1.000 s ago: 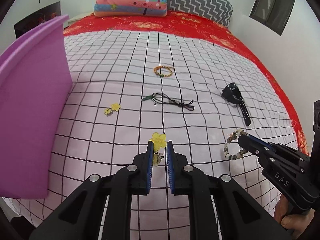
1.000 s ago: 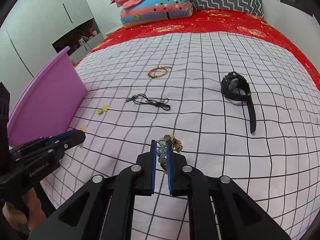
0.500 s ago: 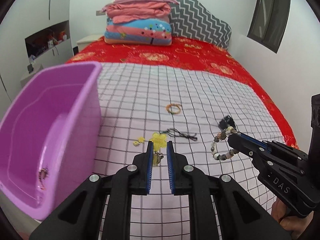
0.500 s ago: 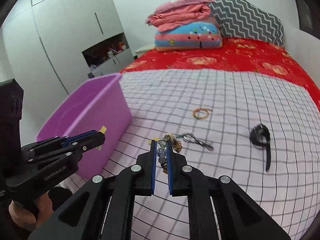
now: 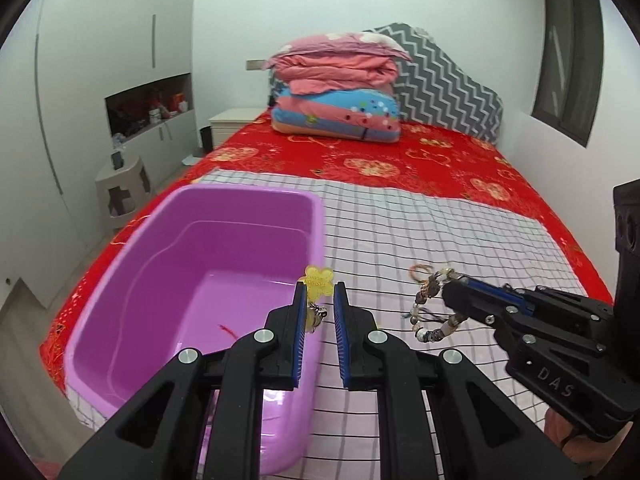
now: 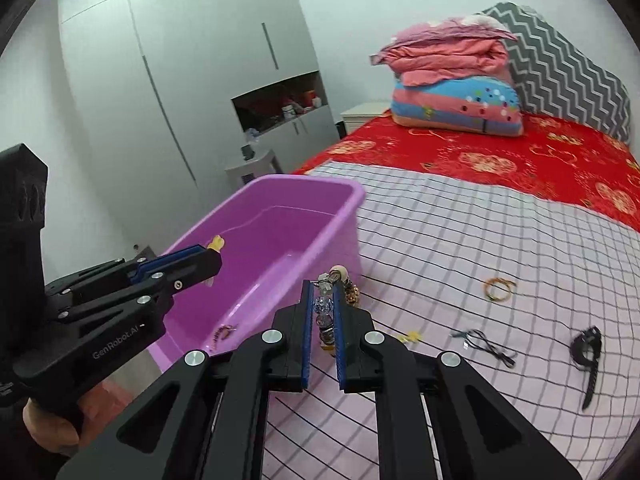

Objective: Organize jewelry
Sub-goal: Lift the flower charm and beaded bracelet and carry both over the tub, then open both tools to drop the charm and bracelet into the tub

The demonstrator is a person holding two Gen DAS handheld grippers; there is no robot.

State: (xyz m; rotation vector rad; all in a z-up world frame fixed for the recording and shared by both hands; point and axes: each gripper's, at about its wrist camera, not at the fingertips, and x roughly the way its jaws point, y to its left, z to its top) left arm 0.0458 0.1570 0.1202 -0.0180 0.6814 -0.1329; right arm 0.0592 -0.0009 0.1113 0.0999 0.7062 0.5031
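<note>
My left gripper (image 5: pixel 319 295) is shut on a yellow flower earring (image 5: pixel 318 282) and holds it over the near right wall of the purple tub (image 5: pixel 192 220). It shows in the right wrist view (image 6: pixel 214 256) above the tub (image 6: pixel 352 200). My right gripper (image 6: pixel 323 294) is shut on a beaded bracelet (image 6: pixel 326 312), held above the bed just right of the tub; it also shows in the left wrist view (image 5: pixel 448 292) with the bracelet (image 5: pixel 430 320) dangling. A small dark piece (image 6: pixel 224 332) lies in the tub.
On the checked sheet (image 6: pixel 460 240) lie an orange bead bracelet (image 6: pixel 498 288), a black cord necklace (image 6: pixel 486 344), a black watch (image 6: pixel 587 354) and a small yellow earring (image 6: pixel 412 335). Folded quilts (image 5: pixel 340 88) and a zigzag pillow sit at the bed's head. A wardrobe stands on the left.
Both grippers have risen from the sheet with their pieces and swung left towards the tub. The left gripper now hangs over the tub's wall.
</note>
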